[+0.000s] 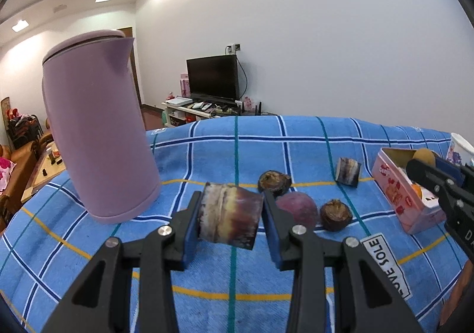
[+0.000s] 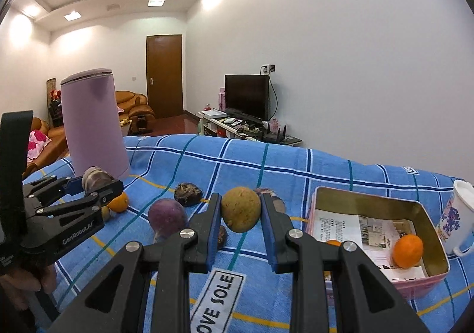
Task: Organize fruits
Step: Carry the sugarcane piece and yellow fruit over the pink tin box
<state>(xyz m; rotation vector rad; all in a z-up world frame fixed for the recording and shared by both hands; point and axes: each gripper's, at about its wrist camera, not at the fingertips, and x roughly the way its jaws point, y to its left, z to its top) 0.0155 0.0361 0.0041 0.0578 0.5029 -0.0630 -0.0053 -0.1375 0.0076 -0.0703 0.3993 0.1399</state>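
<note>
My left gripper (image 1: 232,199) is shut on a short brown-purple sugarcane piece (image 1: 229,216), held just above the blue checked cloth (image 1: 237,273). My right gripper (image 2: 240,199) is shut on a round yellow-brown fruit (image 2: 241,208), a little left of the open pink tin box (image 2: 367,201). The box holds an orange (image 2: 407,250) on printed paper. On the cloth lie a purple round fruit (image 1: 296,208), two dark brown fruits (image 1: 274,181) (image 1: 336,214), a second cane piece (image 1: 348,174) and another orange (image 2: 118,202). The right wrist view shows the left gripper (image 2: 97,181) at far left.
A tall lilac kettle (image 1: 97,131) stands at the back left of the cloth. A white printed mug (image 2: 457,217) sits just right of the box. A "LOVE SOLE" label (image 2: 219,300) lies near the front. Beyond the table are a TV stand and sofas.
</note>
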